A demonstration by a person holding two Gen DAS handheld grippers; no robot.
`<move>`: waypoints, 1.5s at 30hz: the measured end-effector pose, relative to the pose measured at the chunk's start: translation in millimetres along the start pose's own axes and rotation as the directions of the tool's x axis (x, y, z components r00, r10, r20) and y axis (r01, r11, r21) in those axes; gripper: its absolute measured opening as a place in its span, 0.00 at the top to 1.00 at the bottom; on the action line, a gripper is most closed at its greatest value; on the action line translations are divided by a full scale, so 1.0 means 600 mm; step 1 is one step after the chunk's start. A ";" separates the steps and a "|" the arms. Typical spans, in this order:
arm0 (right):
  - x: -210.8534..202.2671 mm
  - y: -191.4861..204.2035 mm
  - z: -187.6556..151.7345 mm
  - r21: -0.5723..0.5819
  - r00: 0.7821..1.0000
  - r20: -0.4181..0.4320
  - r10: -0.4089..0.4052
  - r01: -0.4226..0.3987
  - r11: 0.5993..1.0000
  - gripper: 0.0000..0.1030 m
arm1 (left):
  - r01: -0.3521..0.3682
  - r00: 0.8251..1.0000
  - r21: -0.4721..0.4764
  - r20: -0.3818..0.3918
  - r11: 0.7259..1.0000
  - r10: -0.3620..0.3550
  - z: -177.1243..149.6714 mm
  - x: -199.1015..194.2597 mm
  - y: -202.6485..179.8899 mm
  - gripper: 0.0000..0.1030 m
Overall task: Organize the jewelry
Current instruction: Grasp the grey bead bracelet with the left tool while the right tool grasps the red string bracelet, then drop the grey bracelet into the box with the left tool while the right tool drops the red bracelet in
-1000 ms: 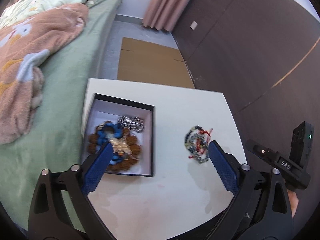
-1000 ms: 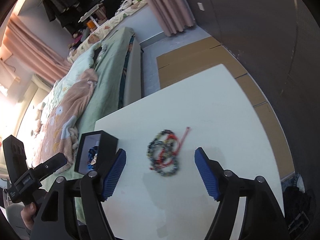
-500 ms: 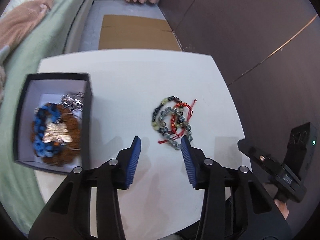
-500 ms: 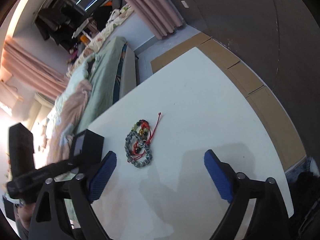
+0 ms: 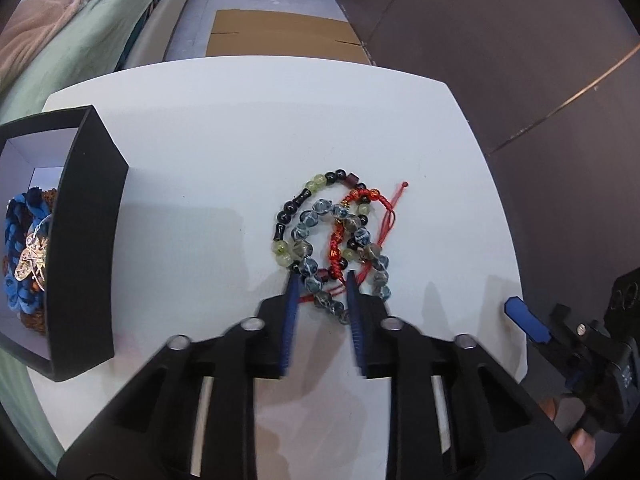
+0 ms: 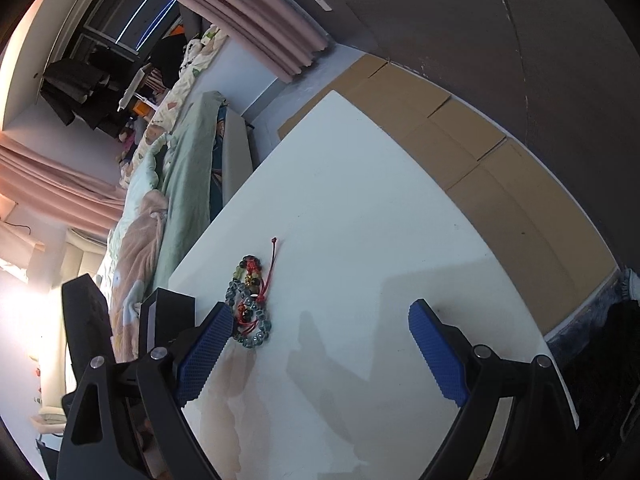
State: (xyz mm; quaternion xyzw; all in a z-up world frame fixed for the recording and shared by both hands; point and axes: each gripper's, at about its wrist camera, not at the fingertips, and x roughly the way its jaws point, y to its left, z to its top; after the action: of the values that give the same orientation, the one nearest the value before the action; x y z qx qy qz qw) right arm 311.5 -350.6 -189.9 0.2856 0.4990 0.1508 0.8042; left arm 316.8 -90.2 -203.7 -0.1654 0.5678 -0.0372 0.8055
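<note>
Beaded bracelets (image 5: 334,240) are lying tangled mid-desk, long axis running toward the far edge. I'm narrowing my left gripper (image 5: 320,280) around their near end; my right gripper (image 6: 320,336) is hanging wide, bracelets beside its left finger.

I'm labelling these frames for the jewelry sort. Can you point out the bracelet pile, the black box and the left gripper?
bracelet pile (image 5: 334,240), left wrist view, on the red woven cord.
black box (image 5: 86,240), left wrist view, on its outer side wall.
left gripper (image 5: 320,284), left wrist view, midway between the blue fingertips.
</note>
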 end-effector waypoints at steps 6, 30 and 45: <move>0.026 0.021 0.008 -0.019 0.998 -0.045 0.042 -0.043 0.999 0.41 | 0.003 0.999 0.014 0.041 1.000 -0.003 0.003 -0.024 -0.006 0.91; 0.141 0.121 0.024 -0.159 0.984 -0.180 -0.003 -0.026 0.987 0.75 | 0.063 0.985 0.047 0.160 0.997 -0.070 0.036 -0.164 0.033 0.91; 0.118 0.180 0.023 -0.245 0.992 -0.129 0.014 -0.045 0.968 0.96 | 0.047 0.965 -0.011 0.258 0.999 -0.043 0.035 -0.261 0.114 0.91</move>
State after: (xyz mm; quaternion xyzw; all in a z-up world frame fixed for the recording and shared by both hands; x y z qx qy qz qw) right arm 360.9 -232.1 -170.0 0.1802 0.5219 0.2417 0.7979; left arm 272.1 17.5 -77.2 -0.1886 0.4550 -0.0288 0.8698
